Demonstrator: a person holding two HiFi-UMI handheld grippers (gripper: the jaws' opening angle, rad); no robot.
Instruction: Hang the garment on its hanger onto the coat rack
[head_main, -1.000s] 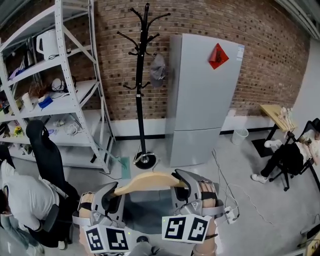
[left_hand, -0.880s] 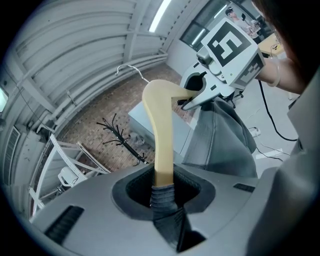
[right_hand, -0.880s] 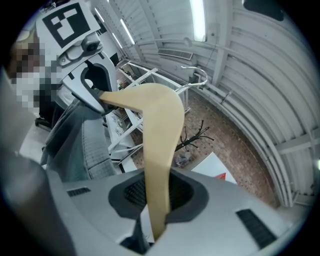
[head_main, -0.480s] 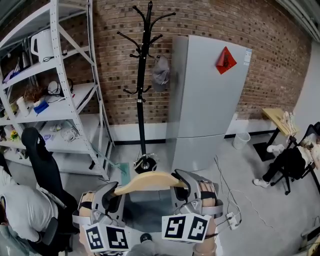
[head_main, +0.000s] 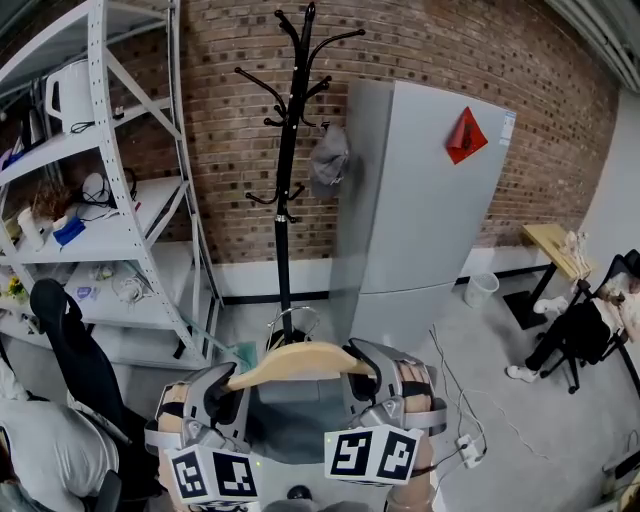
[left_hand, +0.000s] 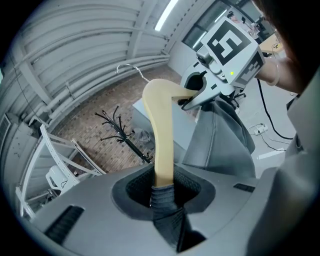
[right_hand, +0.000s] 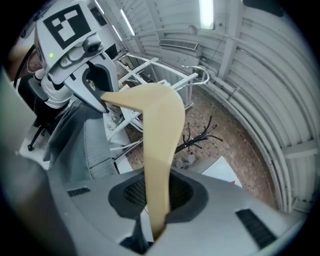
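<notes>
A pale wooden hanger (head_main: 297, 361) with a wire hook (head_main: 290, 318) carries a grey garment (head_main: 285, 418) that hangs between my two grippers. My left gripper (head_main: 232, 388) is shut on the hanger's left end (left_hand: 163, 165), with grey cloth pinched at the jaws. My right gripper (head_main: 362, 378) is shut on the hanger's right end (right_hand: 158, 190). The black coat rack (head_main: 290, 160) stands ahead against the brick wall, with a grey cap (head_main: 328, 153) on one of its hooks. The rack also shows small in the left gripper view (left_hand: 120, 132) and the right gripper view (right_hand: 200, 135).
A grey refrigerator (head_main: 425, 200) stands right of the rack. White metal shelving (head_main: 110, 200) with clutter fills the left. A person in a white shirt (head_main: 40, 455) sits low at the left by a black chair (head_main: 75, 345). Another seated person (head_main: 590, 325) is at the far right.
The view has tilted upward and drawn nearer the rack, whose base has dropped behind the hanger. The grippers and hanger keep the same hold.
</notes>
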